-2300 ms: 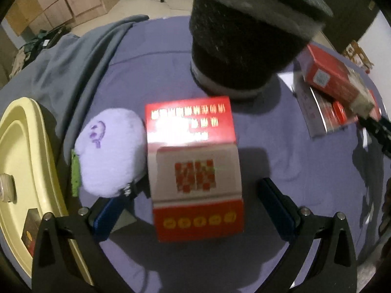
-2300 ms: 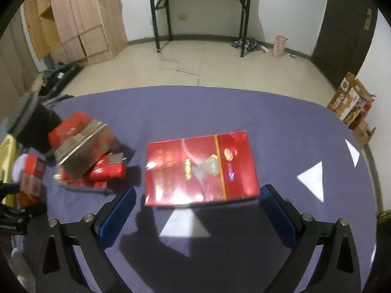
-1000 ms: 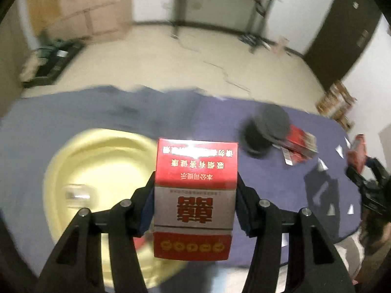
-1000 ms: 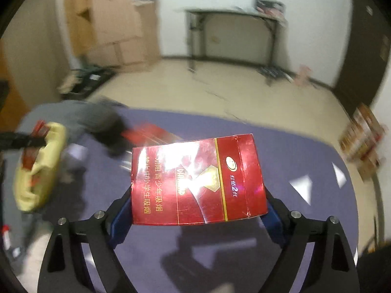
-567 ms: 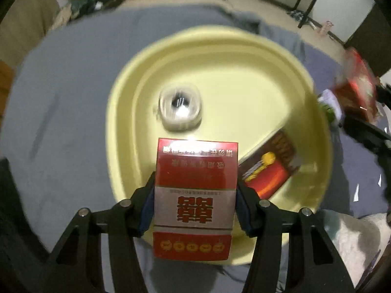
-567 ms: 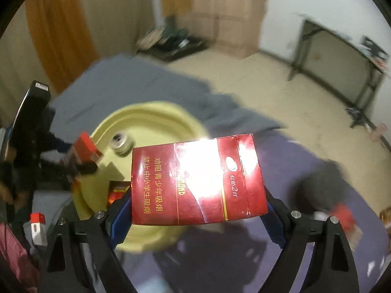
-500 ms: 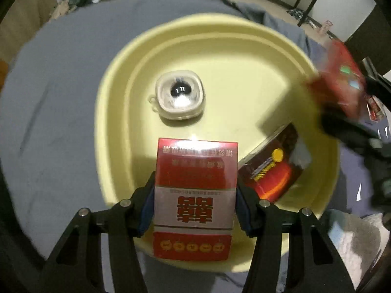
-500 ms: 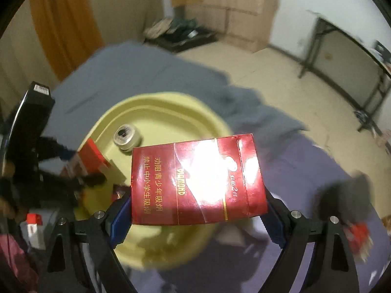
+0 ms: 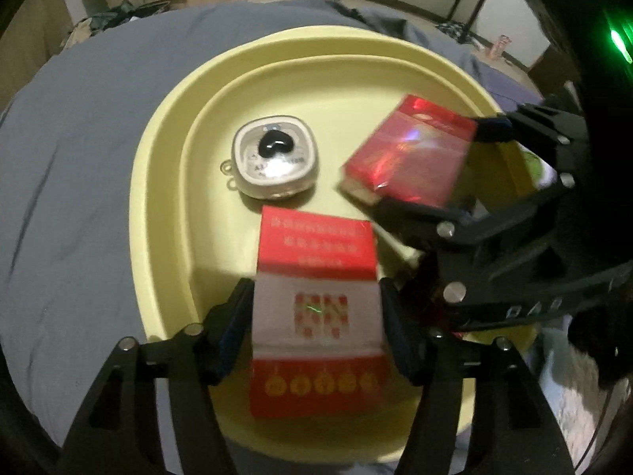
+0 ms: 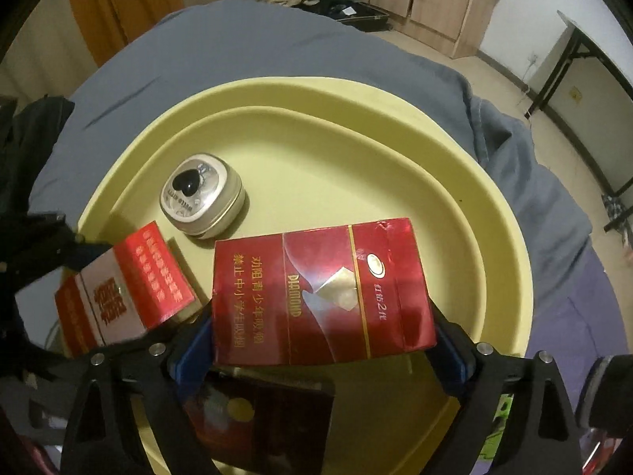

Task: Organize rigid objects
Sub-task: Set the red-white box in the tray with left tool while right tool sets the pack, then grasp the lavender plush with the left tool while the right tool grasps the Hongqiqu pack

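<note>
Since half a second ago, both our boxes have come down lower over the yellow tray point(image 9: 158, 182), and the right claw point(image 10: 322, 346) has swung in beside the left one. Our left claw point(image 9: 316, 328) is opening, the red-and-white box point(image 9: 316, 308) between its blue pads with small gaps showing on each side. Our right claw is opening too, the wide red carton point(image 10: 320, 297) between its fingers; we cannot tell whether the pads press on it. On the tray floor sits a small rounded tin point(image 9: 275, 160), and a dark red pack point(image 10: 261, 415) lies under the carton. Beneath the tray, a grey-blue cloth point(image 9: 79, 158) covers the bench.
</note>
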{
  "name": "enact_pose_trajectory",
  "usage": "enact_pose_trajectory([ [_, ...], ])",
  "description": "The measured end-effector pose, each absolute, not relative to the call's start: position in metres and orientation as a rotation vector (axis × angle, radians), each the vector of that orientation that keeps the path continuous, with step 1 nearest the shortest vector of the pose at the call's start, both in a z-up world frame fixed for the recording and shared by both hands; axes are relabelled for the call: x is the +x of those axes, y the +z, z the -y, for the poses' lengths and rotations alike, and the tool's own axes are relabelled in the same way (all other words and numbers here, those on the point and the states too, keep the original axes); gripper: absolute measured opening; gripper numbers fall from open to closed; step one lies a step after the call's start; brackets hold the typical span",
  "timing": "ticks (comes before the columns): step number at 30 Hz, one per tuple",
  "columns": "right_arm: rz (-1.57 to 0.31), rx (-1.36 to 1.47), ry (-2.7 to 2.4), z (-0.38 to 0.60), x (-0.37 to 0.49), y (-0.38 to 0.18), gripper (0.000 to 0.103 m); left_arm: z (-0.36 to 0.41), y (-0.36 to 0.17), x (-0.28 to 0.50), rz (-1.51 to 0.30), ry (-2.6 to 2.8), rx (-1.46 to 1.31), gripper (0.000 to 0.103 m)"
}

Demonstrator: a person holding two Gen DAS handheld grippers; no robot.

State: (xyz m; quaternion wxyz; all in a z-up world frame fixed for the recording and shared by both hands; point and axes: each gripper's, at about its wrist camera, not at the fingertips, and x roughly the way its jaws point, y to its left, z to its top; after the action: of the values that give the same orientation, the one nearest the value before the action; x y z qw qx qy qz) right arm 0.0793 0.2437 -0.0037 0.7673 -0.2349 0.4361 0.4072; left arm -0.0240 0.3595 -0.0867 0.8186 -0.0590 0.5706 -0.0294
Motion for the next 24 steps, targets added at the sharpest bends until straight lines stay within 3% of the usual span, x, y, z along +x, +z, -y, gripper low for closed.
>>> enact_pose_trajectory([
  [2,-0.956,-0.488,0.884,-0.245,0.083,-0.005,0.102,-0.362,-0.075,-0.035,-1.196,-0.076,-0.12,0.09],
  [5,-0.954,-0.392,0.887,-0.236,0.085,0.012,0.103,-0.361,-0.055,-0.047,-1.147,-0.078,-0.118,0.101],
  [9,-0.873,-0.257,0.827,-0.192,0.089,0.058,0.103,-0.346,-0.027,-0.047,-1.124,-0.08,-0.107,0.102],
  [15,-0.771,-0.139,0.67,-0.065,0.096,0.1,0.103,-0.264,0.003,0.0,-1.071,-0.082,-0.038,0.103],
  [24,-0.953,-0.051,0.311,0.131,0.144,0.043,0.103,-0.141,-0.039,0.071,-1.186,-0.232,0.14,0.103],
])
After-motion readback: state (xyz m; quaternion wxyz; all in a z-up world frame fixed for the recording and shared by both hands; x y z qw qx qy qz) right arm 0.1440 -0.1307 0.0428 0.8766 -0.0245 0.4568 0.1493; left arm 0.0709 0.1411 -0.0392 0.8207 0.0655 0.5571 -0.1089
